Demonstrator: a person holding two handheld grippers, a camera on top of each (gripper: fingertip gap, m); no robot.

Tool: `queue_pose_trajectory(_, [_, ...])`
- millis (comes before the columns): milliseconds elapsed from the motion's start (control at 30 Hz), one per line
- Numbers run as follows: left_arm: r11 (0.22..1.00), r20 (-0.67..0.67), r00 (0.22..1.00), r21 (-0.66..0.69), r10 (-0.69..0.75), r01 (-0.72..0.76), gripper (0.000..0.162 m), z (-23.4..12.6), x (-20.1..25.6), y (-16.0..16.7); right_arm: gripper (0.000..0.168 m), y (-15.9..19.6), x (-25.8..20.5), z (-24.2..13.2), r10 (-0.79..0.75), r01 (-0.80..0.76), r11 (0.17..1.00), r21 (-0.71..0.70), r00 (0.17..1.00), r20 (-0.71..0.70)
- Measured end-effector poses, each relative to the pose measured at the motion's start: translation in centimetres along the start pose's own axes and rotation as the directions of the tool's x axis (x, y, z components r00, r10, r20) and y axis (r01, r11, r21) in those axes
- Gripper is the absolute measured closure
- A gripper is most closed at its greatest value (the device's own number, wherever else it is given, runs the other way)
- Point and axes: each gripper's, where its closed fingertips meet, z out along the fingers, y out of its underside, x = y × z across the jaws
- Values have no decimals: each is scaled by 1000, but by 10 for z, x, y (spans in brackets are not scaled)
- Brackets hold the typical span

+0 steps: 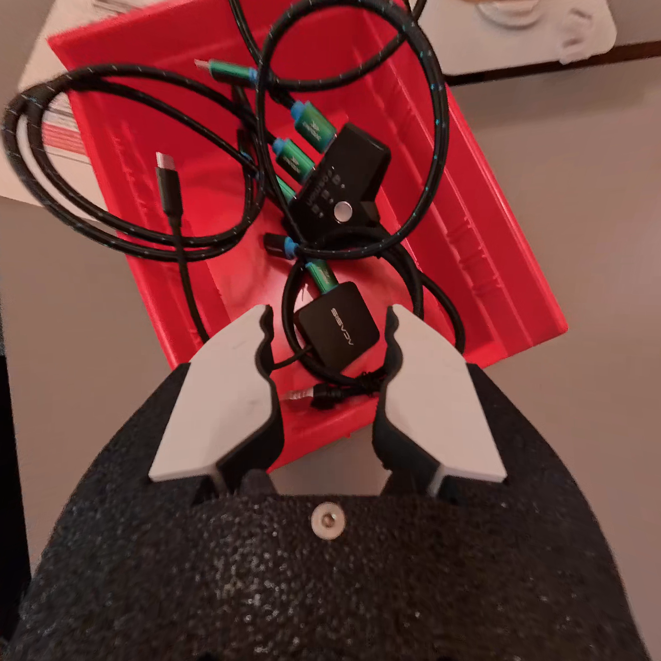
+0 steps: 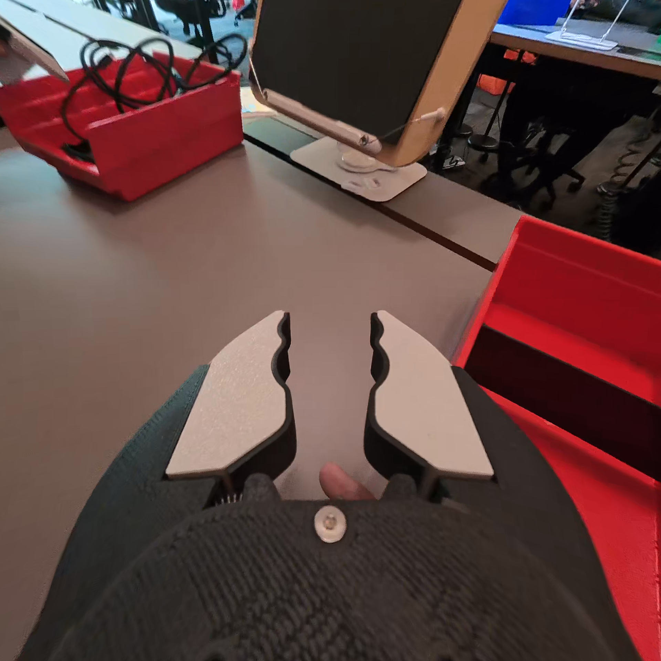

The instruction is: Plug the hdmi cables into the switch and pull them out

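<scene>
Both my jaws spread apart, holding nothing; the HDMI switch lies in the red bin ahead of my left jaws.

My left gripper (image 1: pixel 328 323) hovers over the red bin (image 1: pixel 475 221), and a small black square adapter (image 1: pixel 338 323) sits right between its fingertips, below them, a green plug in its far edge. Just beyond lies the HDMI switch (image 1: pixel 339 179): a black slab with a round silver button, three green-and-blue HDMI plugs (image 1: pixel 310 123) seated along its left side, braided black cables (image 1: pixel 441 118) looping around it. My right gripper (image 2: pixel 329 322) hangs over bare grey table (image 2: pixel 179 286), a second red bin (image 2: pixel 572 322) just right of its jaws.
</scene>
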Motion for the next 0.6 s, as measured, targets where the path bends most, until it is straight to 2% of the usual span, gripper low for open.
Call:
queue_pose_trajectory(67, [999,-25,1000,-53,2,-3,107,5,8,5,126,13,-2,3,-20,20,1000,-19,1000,-8])
queue_pose_trajectory(167, [988,-91,995,-147,31,-44,113,12,26,15,128,29,-10,2,49,-49,999,8,998,43])
queue_pose_trajectory(267, [968,-22,998,-245,53,-56,115,26,19,23,136,30,-1,4,165,-168,982,87,986,33])
queue_pose_trajectory(400, [945,70,995,-325,68,-42,115,44,5,24,135,23,-13,7,236,-248,966,67,961,146])
queue_pose_trajectory(500, [938,83,994,-343,75,-43,116,62,3,22,135,18,-19,6,181,-196,976,93,972,147])
queue_pose_trajectory(600, [940,125,992,-341,24,20,116,76,-3,18,133,27,-25,8,105,-110,994,28,987,123])
